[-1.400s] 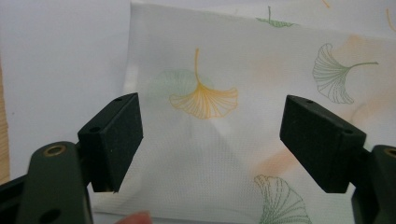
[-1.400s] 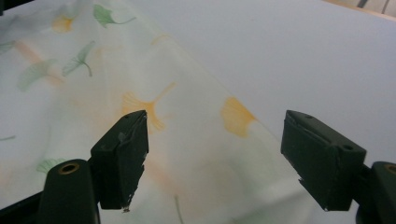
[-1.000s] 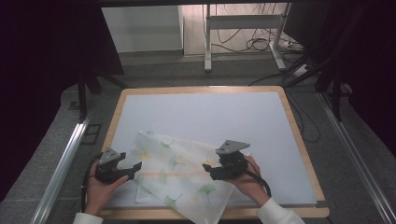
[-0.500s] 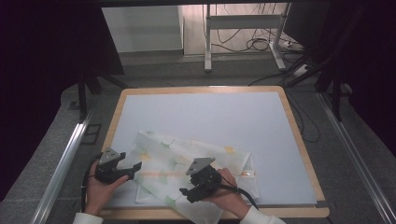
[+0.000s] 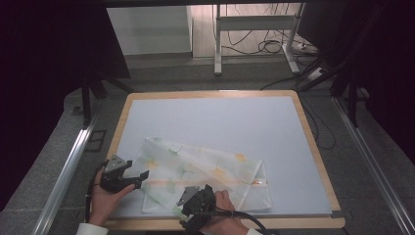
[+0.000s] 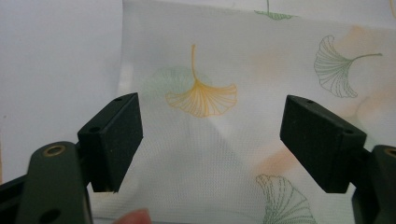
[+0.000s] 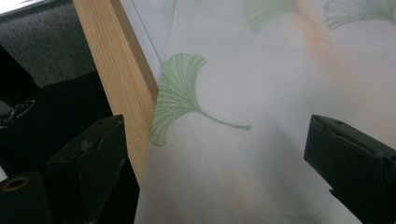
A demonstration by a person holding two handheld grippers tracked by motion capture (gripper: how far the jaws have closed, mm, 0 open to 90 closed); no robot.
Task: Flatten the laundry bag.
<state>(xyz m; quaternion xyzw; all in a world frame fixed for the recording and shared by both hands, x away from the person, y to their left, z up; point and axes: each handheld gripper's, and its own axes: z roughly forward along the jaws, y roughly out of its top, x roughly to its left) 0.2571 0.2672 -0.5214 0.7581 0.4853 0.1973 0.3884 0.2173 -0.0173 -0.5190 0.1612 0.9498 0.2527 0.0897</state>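
A thin white cloth [image 5: 210, 171] printed with green and orange ginkgo leaves lies spread on the near half of the table. My left gripper [image 5: 143, 177] hovers at the cloth's left edge, open, its jaws wide apart over the cloth [image 6: 205, 93] in the left gripper view [image 6: 210, 140]. My right gripper [image 5: 185, 215] is low at the cloth's near edge by the table's front rim. Its jaws have just been opening and stand open [image 7: 215, 158]. The cloth [image 7: 261, 84] lies beyond them, not pinched, and drapes over the wooden rim [image 7: 121, 79].
The table has a pale blue-white top [image 5: 220, 117] inside a wooden frame [image 5: 313, 147]. Metal rails [image 5: 63, 171] run along both sides on the grey floor. A white stand and cables [image 5: 264, 44] are behind the table.
The right hand has moved left and down from the cloth's right part to its near edge. The cloth now lies flatter and spread to the right. The left gripper has stayed put.
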